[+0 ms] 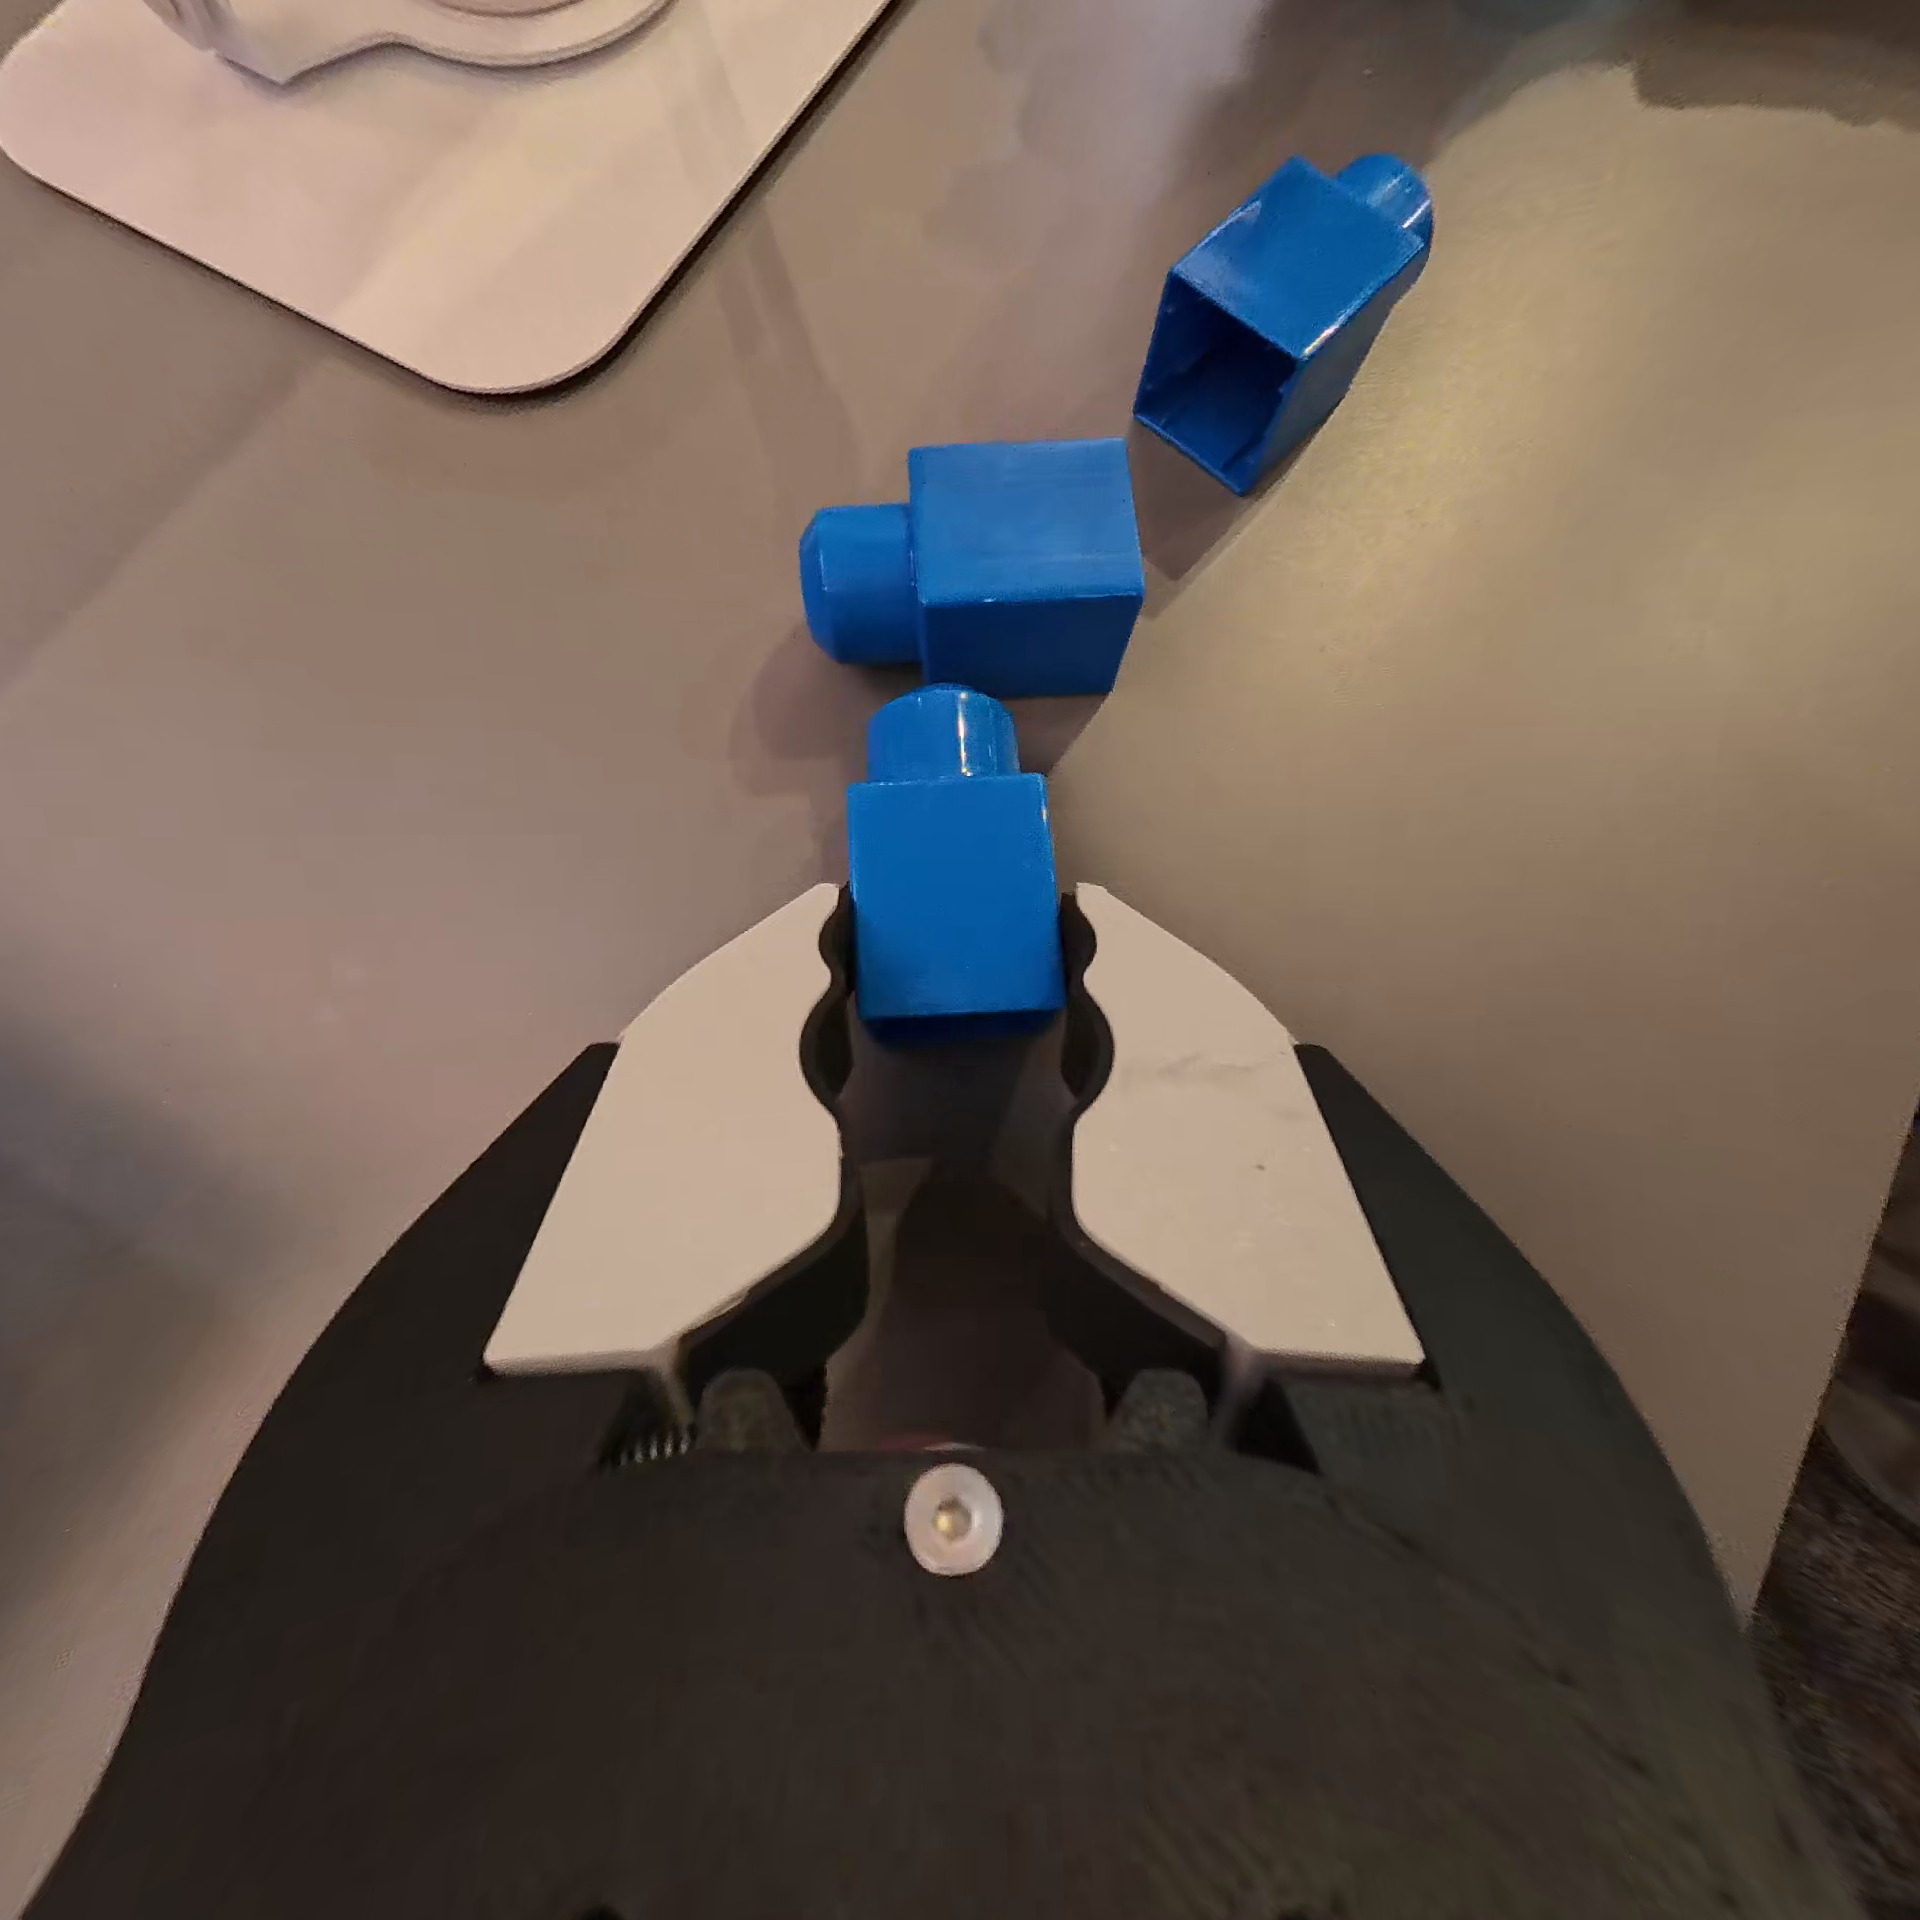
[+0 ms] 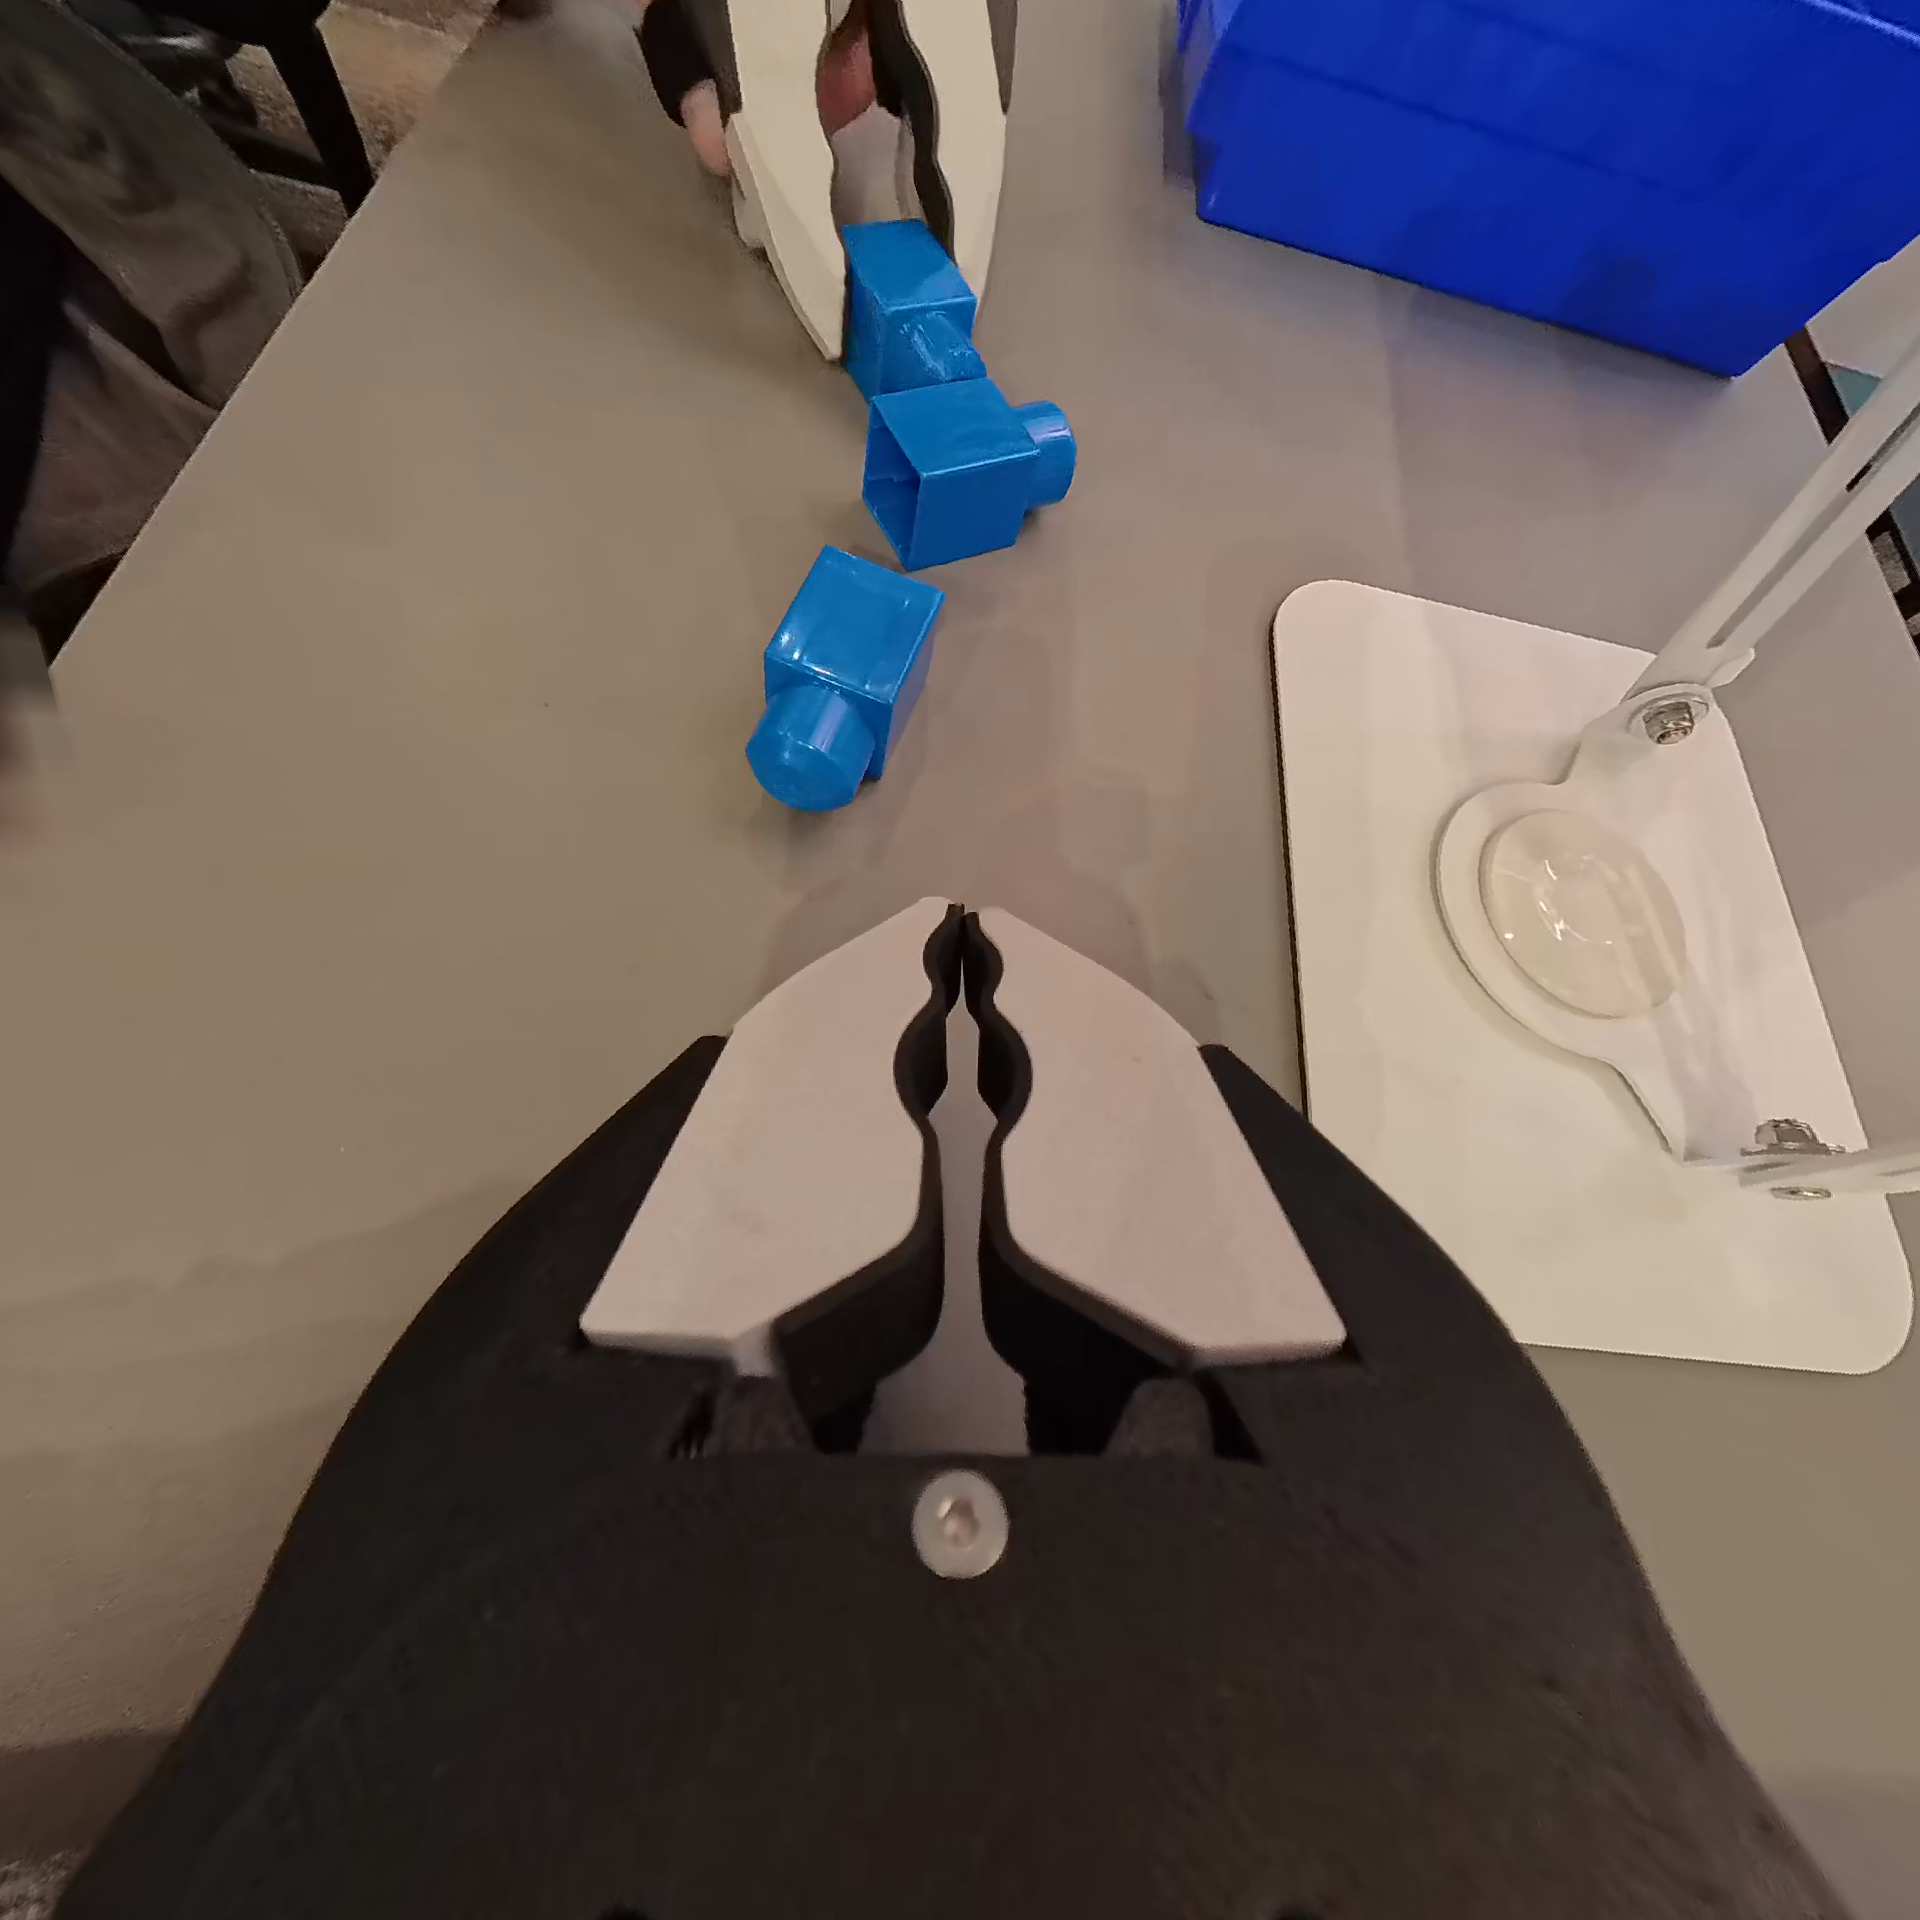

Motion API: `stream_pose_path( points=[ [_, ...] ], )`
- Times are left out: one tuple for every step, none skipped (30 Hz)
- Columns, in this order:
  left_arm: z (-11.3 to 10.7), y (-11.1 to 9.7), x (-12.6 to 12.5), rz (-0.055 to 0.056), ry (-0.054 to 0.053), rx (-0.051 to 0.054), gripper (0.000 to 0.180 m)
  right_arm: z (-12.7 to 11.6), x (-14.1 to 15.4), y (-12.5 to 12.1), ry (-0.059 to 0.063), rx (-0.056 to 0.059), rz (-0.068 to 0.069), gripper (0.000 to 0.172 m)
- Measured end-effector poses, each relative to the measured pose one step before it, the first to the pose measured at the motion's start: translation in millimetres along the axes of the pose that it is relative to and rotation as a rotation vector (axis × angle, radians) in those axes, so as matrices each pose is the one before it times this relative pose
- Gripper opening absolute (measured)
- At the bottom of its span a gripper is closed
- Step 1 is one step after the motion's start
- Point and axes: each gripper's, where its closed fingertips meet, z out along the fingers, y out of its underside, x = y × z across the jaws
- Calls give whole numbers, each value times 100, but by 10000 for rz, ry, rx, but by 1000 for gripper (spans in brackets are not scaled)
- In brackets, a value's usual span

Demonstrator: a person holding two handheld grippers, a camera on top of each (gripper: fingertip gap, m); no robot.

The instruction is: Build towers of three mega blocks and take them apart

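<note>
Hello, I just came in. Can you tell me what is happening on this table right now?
A person works with two handheld grippers on a grey table. The left gripper is closed on one blue block, stud pointing away. Two more blue blocks, the middle one and the far one, lie on their sides, unstacked. The right gripper is shut and holds nothing. No tower stands yet.

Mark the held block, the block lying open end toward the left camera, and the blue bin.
Held block (image 1: 951,904), left wrist view, top face between the pads.
Open-ended block (image 1: 1221,390), left wrist view, hollow opening.
Blue bin (image 2: 1558,177), right wrist view, near side wall.
</note>
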Motion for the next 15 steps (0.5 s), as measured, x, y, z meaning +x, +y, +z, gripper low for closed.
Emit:
stream_pose_path(
  points=[
    [41, -58, -66, 77, -35, -16, 36, 23, -9, -13, -3, -7, -4, 0],
    [20, -38, -41, 95, -17, -17, 36, 16, 9, 19, 5, -20, 8, 0],
    [6, -32, -139, 92, -94, -7, 36, 12, -10, -40, -3, 8, 10, 0],
    [-24, -12, -92, 91, -59, 8, 36, -15, -39, -188, -2, 79, -16, 0],
    [-40, -98, 46, 49, 62, 88, 36, -7, -6, -193, 7, 89, 12, 0],
    [-67, -78, -33, -48, 28, 101, 36, 29, 104, -10, 51, -16, 80, 0],
    [-97, 11, -119, -11, -39, 22, 36, 74, 57, 47, 26, -68, 96, 0],
    [-123, 18, -146, 66, -61, 3, 36, 112, 28, -132, 46, -16, 107, 0],
    [-172, -143, -17, 49, 25, 112, 36, 146, 101, -311, 139, 13, 119, 0],
    [-176, -227, 53, 6, 66, 159, 36, 192, -105, -390, 34, -15, 157, 0],
    [-142, -62, -53, -10, 20, 26, 36, 257, -223, -397, 17, -61, 212, 1],
    [-107, -6, -27, 67, 21, -9, 36, 369, -223, -291, 78, -135, 252, 6],
    [-97, -99, 24, 95, 58, 76, 36, 462, -431, -151, 6, -152, 197, 14],
    [-78, -121, -28, 54, 31, 123, 36, 519, -419, 74, 11, -207, 273, 25],
    [-51, -11, -76, 17, 29, 48, 36, 496, -331, 191, 76, -232, 274, 31]
  ],
)
